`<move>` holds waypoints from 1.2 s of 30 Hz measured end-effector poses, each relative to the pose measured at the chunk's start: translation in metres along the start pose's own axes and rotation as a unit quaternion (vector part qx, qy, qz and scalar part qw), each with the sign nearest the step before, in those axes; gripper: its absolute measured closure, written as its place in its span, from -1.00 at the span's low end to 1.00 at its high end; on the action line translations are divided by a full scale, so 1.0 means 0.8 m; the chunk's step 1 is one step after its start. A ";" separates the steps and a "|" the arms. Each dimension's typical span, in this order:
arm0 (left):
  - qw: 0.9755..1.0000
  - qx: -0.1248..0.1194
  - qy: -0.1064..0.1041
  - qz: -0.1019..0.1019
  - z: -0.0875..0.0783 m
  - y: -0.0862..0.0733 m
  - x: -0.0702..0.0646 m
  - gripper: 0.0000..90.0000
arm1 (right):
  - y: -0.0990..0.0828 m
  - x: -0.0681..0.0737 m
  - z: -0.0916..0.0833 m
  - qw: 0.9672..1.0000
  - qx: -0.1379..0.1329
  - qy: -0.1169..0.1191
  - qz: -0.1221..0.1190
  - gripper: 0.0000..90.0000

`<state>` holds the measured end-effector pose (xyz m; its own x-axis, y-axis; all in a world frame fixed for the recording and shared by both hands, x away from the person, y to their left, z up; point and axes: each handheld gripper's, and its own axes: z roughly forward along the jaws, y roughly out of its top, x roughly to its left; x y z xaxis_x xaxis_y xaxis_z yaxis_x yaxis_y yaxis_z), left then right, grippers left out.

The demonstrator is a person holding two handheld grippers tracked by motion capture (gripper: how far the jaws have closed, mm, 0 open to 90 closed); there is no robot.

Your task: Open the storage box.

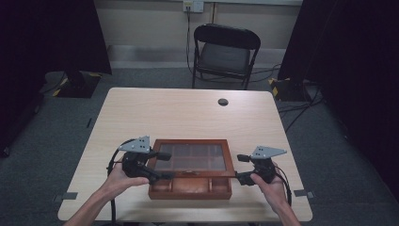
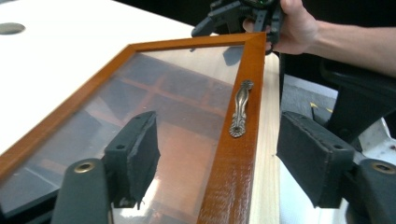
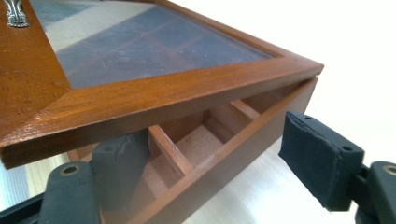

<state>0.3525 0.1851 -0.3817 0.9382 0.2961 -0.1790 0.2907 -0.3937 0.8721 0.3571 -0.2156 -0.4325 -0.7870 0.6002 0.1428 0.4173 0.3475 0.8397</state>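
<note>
Glass lid (image 1: 190,158) w/ wood frame: stiff, fragile (grab frame, not pane). Left gripper (image 1: 162,165) wide open, holding nothing; right gripper (image 1: 241,167) half open astride box (image 1: 190,190) wall, can't tell if gripping.

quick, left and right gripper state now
left gripper: open, jaws either side of the lid front rail, not pressing
right gripper: open, straddling the box wall

Overhead light, even; counter (image 1: 188,113) bright, nearly blown white in my gripper views. Room edges dark. Glass lid (image 2: 154,102) catches glare. My near jaws soft-focused.
</note>
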 end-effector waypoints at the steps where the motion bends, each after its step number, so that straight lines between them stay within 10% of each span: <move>1: 1.000 0.000 0.000 0.000 0.000 0.000 0.000 -0.47 | 0.003 0.000 0.000 1.000 -0.004 0.001 0.002 -0.48; 36: 0.993 -0.057 0.100 -0.030 -0.032 -0.015 0.030 -0.33 | 0.061 -0.013 0.012 0.999 -0.041 0.019 0.018 -0.39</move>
<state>0.3668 0.2191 -0.3846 0.8604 0.4873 -0.1491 0.3119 -0.2722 0.9103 0.3903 -0.1981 -0.3981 -0.7895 0.5832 0.1914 0.4081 0.2658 0.8734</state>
